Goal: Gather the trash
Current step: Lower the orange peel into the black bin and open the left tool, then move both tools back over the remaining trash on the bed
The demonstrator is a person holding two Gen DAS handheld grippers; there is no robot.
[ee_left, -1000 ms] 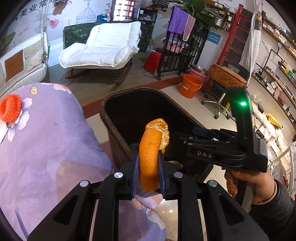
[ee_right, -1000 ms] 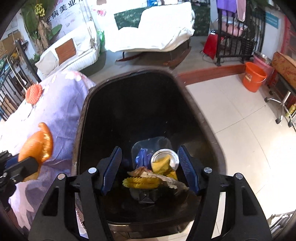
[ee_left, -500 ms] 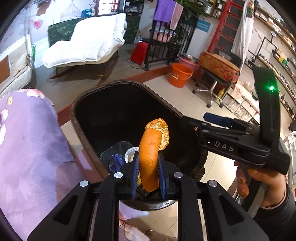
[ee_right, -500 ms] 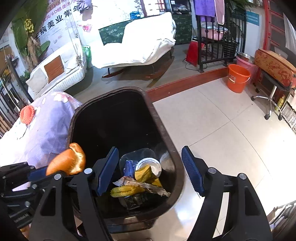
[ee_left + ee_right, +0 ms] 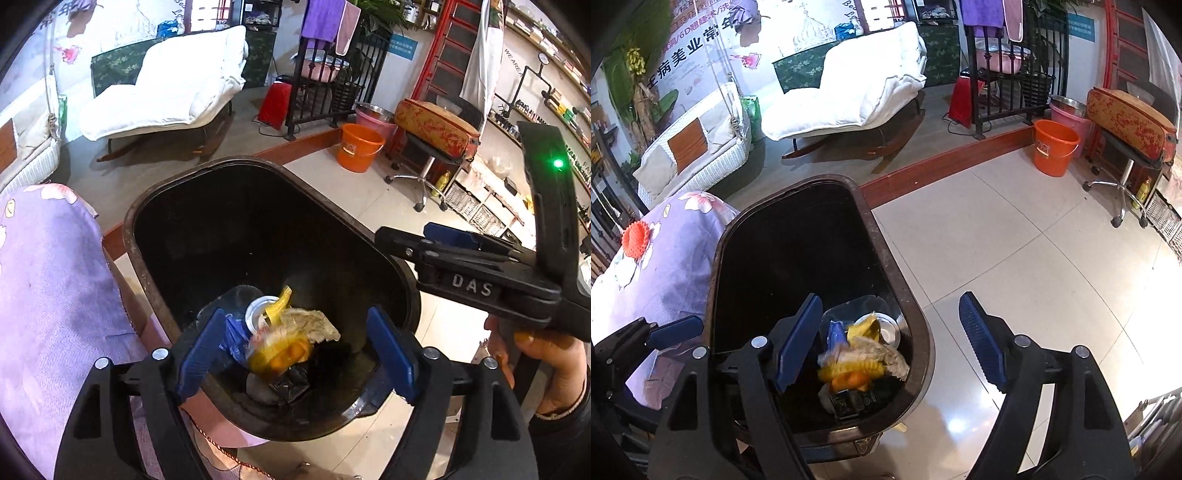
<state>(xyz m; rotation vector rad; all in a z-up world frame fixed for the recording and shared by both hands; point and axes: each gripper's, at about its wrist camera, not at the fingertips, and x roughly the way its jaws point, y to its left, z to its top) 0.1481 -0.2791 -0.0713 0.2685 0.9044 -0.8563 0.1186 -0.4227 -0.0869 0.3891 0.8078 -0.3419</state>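
Note:
A dark trash bin (image 5: pixel 127 236) stands on the floor with wrappers, a white lid and yellow peel at its bottom. My left gripper (image 5: pixel 295 352) hangs over the bin's near end, its jaws opening wide and gripping nothing. An orange peel (image 5: pixel 282 356), blurred, lies loose on the trash pile below them. In the right wrist view the same peel (image 5: pixel 851 380) sits in the bin (image 5: pixel 916 306). My right gripper (image 5: pixel 890 343) hovers above the bin's right rim, jaws opening, with nothing between the pads. A hand holds it at the right of the left wrist view (image 5: pixel 424 240).
A purple flowered cloth (image 5: pixel 48 295) covers a surface left of the bin. On the tiled floor beyond stand an orange bucket (image 5: pixel 1054 147) and a wheeled stool (image 5: pixel 1123 155). Further back is a white rocking lounger (image 5: pixel 166 92).
The left gripper spread its jaws and let go of the orange peel, which dropped into the bin. The right gripper's jaws widened and it shifted toward the bin's right rim.

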